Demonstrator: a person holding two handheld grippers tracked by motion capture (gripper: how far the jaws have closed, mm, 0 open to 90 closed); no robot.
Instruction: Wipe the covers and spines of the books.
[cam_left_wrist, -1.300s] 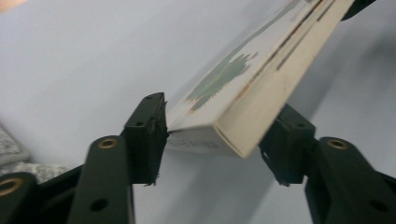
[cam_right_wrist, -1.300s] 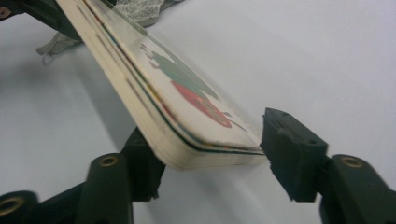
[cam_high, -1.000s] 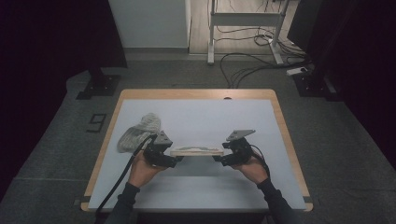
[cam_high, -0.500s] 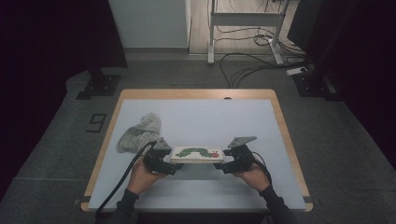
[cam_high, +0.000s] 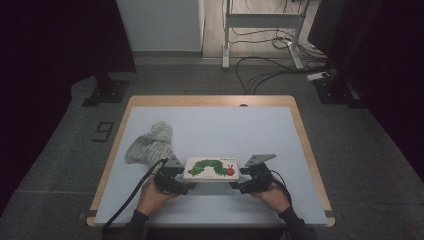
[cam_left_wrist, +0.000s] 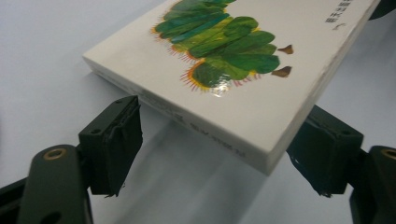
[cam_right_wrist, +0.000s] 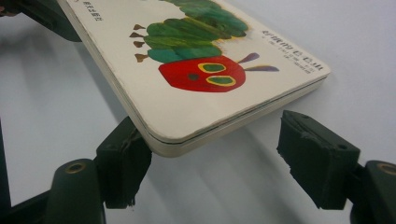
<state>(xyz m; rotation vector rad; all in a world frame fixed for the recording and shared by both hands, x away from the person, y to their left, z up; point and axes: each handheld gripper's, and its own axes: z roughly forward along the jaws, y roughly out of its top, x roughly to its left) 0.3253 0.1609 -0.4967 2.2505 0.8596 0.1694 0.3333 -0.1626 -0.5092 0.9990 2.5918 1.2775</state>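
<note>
A white board book (cam_high: 212, 167) with a green caterpillar on its cover lies flat, cover up, between my two grippers near the table's front. My left gripper (cam_high: 185, 176) is at its left end. In the left gripper view the book (cam_left_wrist: 224, 60) has one corner between my left gripper's (cam_left_wrist: 222, 109) jaws. The jaws have just closed a little. One pad (cam_left_wrist: 114, 140) stands clear of the book. My right gripper (cam_high: 241, 178) is at the right end. There the book (cam_right_wrist: 196, 70) overhangs my right gripper (cam_right_wrist: 209, 120), one pad (cam_right_wrist: 317, 158) well apart. A shadow lies under the book.
A grey knitted cloth (cam_high: 150, 145) lies on the pale table (cam_high: 210, 100) left of centre, just behind my left hand. A black cable (cam_high: 132, 197) trails from the left gripper over the front edge. Stands and cables sit on the floor beyond.
The book has turned from nearly edge-on to flat with its cover showing. Both hands have come down and a little toward the front edge with it.
</note>
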